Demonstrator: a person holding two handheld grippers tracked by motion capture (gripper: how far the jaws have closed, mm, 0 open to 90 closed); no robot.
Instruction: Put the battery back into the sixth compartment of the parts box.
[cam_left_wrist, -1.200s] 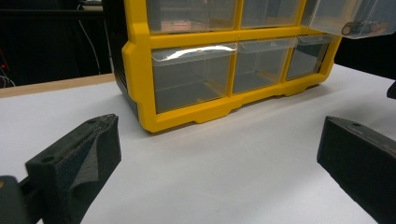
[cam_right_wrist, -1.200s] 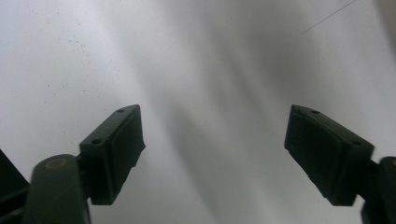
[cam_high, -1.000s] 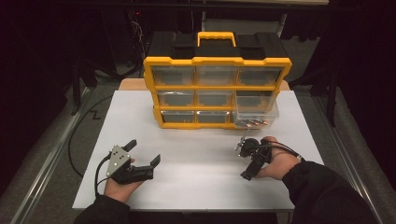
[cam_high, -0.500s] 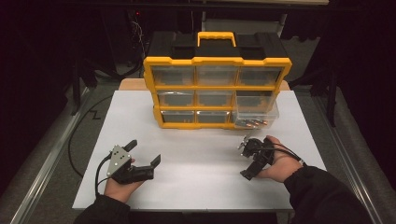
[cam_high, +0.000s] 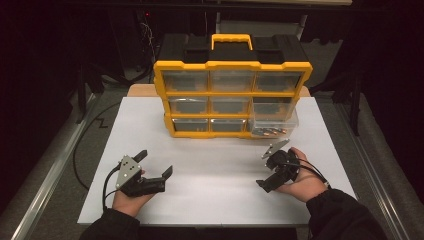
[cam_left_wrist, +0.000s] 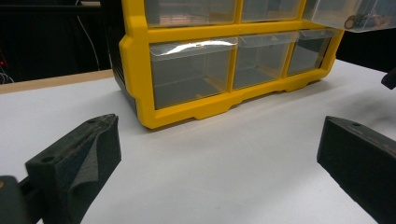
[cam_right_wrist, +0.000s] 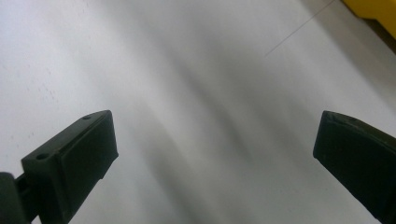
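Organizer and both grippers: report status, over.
Left gripper open, empty. Right gripper open, empty, near pulled-out drawer. Organizer upright on the white table. Path unobstructed.

My left gripper (cam_high: 156, 163): black body, grey three-cornered plate (cam_high: 128, 170) on top with small screws at corners, black cable (cam_high: 106, 186) looping off rear. Jaws black, blocky, wedge-shaped; two small round holes on top of each; inner faces lined with dark foam (cam_left_wrist: 88, 168). My right gripper (cam_high: 268, 169): same black build, grey plate (cam_high: 275, 148), thin black cables (cam_high: 311, 169) trailing over hand. Dark sleeves (cam_high: 345, 215) on both my forearms.
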